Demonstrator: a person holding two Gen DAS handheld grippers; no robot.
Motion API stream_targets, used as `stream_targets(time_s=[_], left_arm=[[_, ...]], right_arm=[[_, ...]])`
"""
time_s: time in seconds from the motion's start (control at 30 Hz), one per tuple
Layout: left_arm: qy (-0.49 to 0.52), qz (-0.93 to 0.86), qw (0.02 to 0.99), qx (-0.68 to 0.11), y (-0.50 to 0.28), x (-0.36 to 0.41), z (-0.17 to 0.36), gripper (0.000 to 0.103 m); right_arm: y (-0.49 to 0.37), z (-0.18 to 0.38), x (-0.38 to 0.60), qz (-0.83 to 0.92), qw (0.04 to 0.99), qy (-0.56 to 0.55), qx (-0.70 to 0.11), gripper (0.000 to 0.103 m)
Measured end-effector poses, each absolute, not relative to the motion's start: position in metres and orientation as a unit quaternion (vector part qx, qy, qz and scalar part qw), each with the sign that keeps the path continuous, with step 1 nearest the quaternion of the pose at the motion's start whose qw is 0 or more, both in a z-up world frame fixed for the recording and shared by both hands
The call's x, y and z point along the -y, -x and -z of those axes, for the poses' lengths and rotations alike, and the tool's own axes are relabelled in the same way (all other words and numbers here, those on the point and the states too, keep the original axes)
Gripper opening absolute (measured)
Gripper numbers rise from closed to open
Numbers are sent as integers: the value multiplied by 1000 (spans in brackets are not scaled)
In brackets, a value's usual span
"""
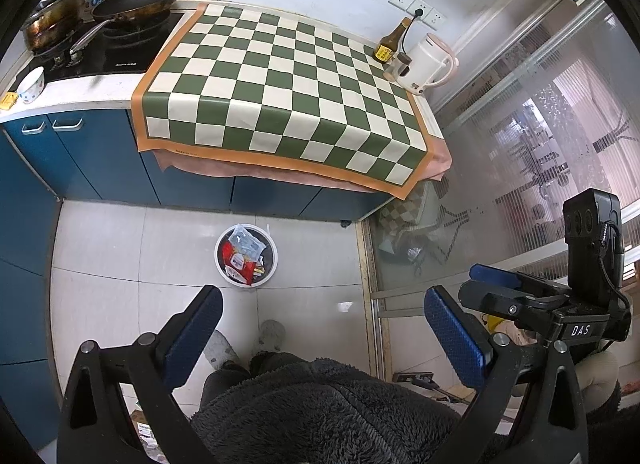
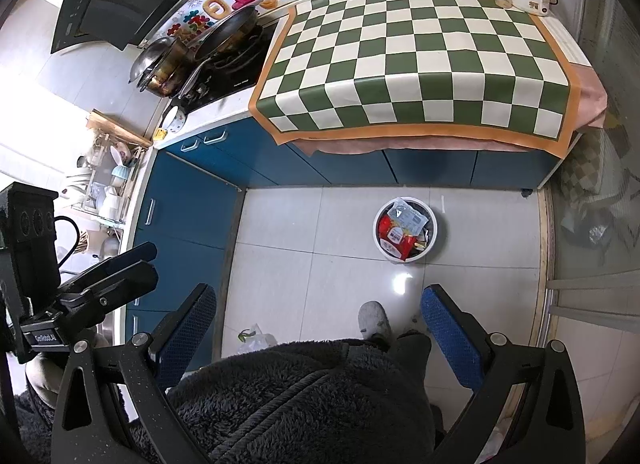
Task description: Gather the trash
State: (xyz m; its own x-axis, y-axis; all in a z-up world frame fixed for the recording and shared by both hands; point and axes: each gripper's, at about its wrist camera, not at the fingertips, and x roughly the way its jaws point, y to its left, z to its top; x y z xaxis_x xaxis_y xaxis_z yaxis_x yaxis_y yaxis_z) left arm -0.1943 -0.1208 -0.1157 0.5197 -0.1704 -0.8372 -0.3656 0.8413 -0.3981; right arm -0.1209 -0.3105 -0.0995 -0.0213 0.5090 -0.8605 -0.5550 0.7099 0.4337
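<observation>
A round white trash bin (image 1: 223, 272) stands on the tiled floor in front of the blue cabinets, holding red and clear wrappers (image 1: 242, 254). It also shows in the right wrist view (image 2: 404, 256), with wrappers (image 2: 398, 229) inside. My left gripper (image 1: 324, 328) is open and empty, held high above the floor near the bin. My right gripper (image 2: 318, 324) is open and empty too, at a similar height. The green-and-white checkered mat (image 1: 280, 91) on the counter carries no loose trash; it shows in the right wrist view (image 2: 420, 55) as well.
A brown bottle (image 1: 390, 41), a small jar (image 1: 396, 67) and a white kettle (image 1: 426, 63) stand at the mat's far right corner. Pans (image 1: 136, 3) sit on the stove at left. A glass sliding door (image 1: 520, 143) is on the right. A plastic bag (image 2: 256, 338) lies on the floor.
</observation>
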Motion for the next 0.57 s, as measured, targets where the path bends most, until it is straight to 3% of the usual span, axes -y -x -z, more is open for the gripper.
stream_targets(time_s=[0.57], left_arm=[[275, -64, 830, -481, 188, 121, 111, 103]], right_arm=[[118, 99, 310, -380, 699, 18, -605, 103]])
